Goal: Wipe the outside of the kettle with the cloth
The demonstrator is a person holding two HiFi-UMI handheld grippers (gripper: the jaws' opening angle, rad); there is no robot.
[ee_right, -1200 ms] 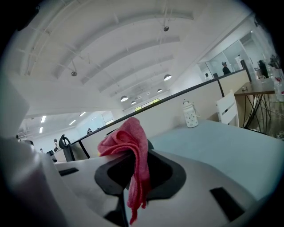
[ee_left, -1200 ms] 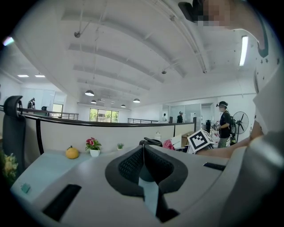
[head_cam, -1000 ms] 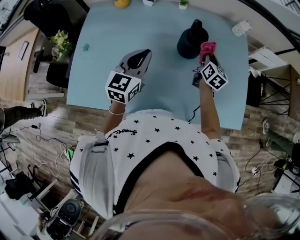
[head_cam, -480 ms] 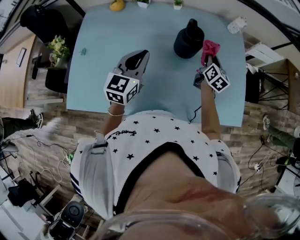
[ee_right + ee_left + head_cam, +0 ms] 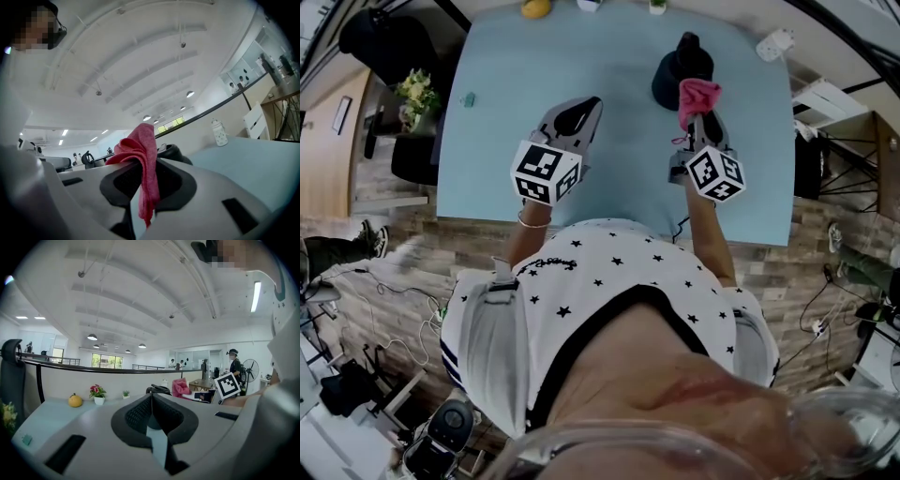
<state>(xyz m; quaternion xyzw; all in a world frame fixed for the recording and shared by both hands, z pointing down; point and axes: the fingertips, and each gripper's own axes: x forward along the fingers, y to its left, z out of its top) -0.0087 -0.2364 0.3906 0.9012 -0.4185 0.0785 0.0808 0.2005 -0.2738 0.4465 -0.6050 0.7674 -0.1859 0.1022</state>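
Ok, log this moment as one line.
right tool shut on cloth | cloth at kettle, contact unclear | left tool shut, empty

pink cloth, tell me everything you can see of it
The pink cloth is soft, nappy fabric, crumpled into a bunch. The right gripper is shut on it: a wad bulges above the jaws and a narrow tail hangs down between them. It sits close by the near side of the dark kettle; contact cannot be told.

Open-plan office, pale blue table (image 5: 619,141), black office chair (image 5: 10,376), ceiling lamps (image 5: 92,337)
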